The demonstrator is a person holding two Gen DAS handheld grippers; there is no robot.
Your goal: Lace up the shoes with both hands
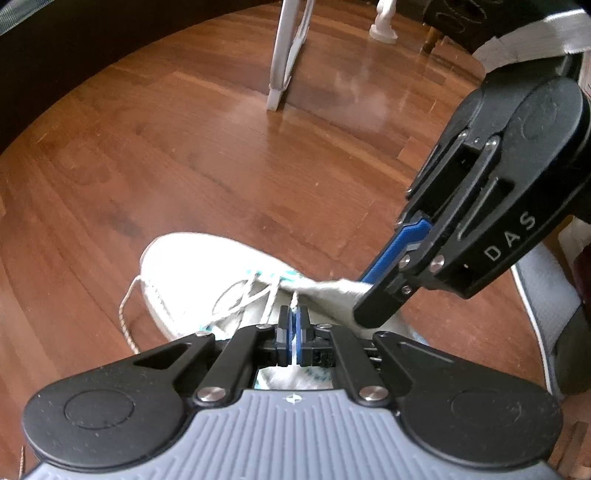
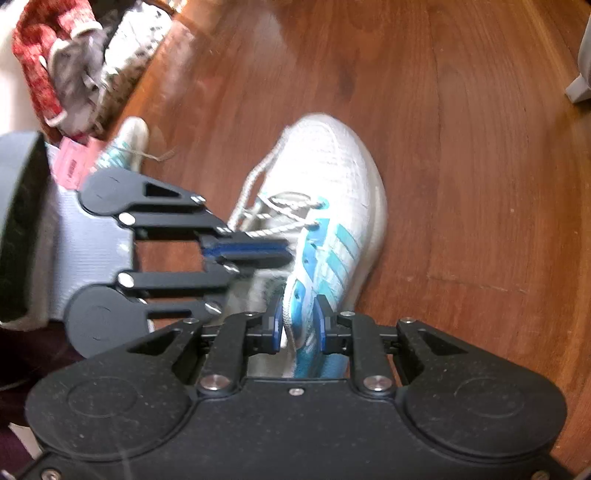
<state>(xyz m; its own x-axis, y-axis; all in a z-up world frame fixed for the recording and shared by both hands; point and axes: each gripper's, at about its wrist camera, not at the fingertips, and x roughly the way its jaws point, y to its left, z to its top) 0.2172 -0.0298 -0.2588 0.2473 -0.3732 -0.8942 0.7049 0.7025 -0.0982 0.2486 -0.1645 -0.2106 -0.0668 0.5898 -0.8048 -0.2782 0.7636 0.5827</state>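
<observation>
A white sneaker (image 1: 184,266) with teal stripes (image 2: 343,254) lies on the wooden floor, toe pointing away. My left gripper (image 1: 294,326) is shut on a white lace (image 1: 294,303) just above the tongue. The right wrist view shows the left gripper (image 2: 286,249) coming in from the left over the eyelets. My right gripper (image 2: 298,325) is shut on the shoe's teal-and-white eyelet edge (image 2: 295,295). In the left wrist view the right gripper (image 1: 373,310) reaches down from the right and lifts that edge. A loose lace end (image 1: 125,314) loops off the shoe's left side.
A second sneaker (image 2: 127,144) lies to the left by a heap of red and grey clothes (image 2: 55,62). A white stand leg (image 1: 282,70) and a white furniture foot (image 1: 384,29) stand on the floor (image 1: 184,147) beyond the shoe. A grey strap (image 1: 546,295) lies at the right.
</observation>
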